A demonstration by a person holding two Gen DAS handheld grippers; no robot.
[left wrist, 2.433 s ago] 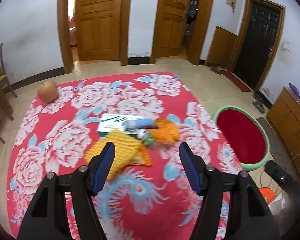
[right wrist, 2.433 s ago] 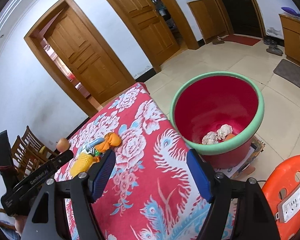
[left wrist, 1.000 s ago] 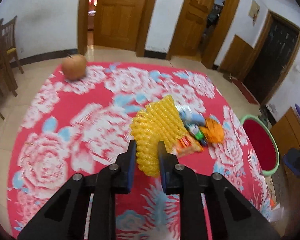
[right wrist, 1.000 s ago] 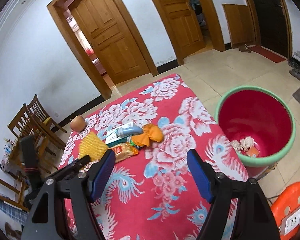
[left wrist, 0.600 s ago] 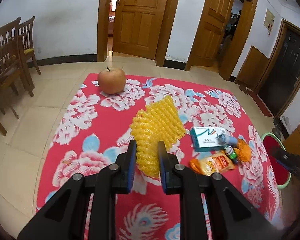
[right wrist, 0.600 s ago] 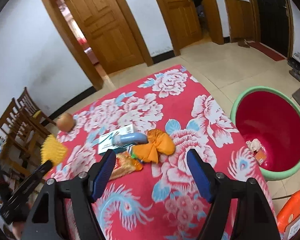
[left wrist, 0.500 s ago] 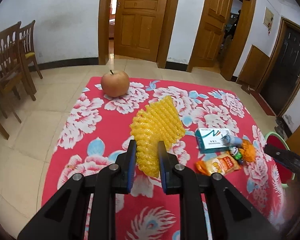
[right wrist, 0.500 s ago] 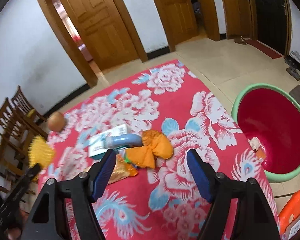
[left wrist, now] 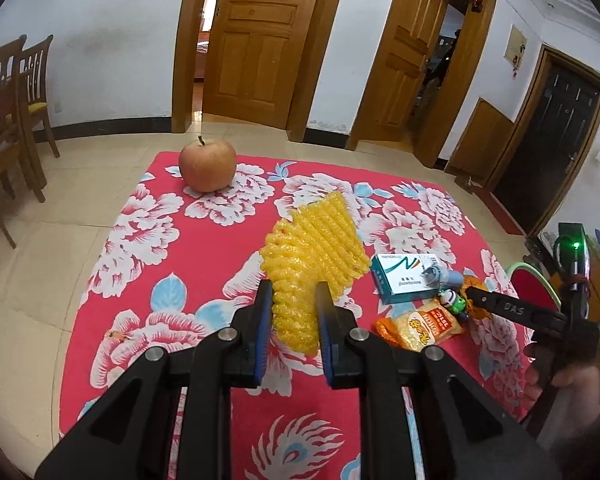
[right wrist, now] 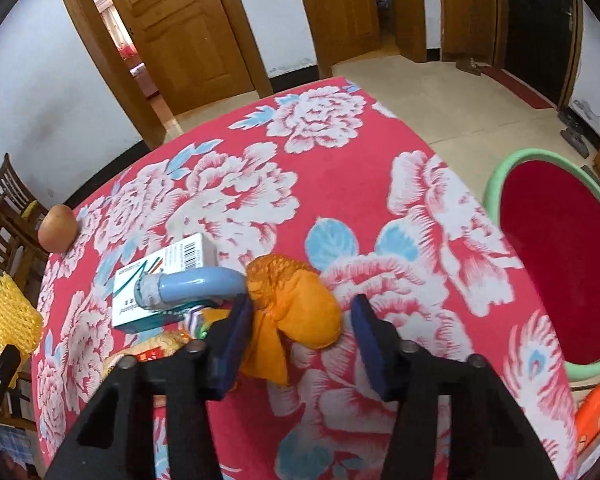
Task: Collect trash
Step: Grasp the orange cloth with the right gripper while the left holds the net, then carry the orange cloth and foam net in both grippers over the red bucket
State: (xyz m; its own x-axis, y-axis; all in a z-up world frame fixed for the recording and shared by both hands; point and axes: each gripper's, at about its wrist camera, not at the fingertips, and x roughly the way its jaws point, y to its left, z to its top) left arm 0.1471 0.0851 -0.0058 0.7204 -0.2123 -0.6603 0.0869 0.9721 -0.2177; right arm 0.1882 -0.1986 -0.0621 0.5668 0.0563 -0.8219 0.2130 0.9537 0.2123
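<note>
Left hand-held gripper clamped on yellow foam net, lifted above bench. Right hand-held gripper jaws just been closing, half-open round orange wrapper, left pad touching, right pad apart; bin beside bench.

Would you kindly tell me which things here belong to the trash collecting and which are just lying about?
Job:
- yellow foam net, in left gripper
- orange peel, between right gripper jaws
- snack packet
- teal box
- blue tube
- red bin

Lying about:
- apple
- chairs
</note>
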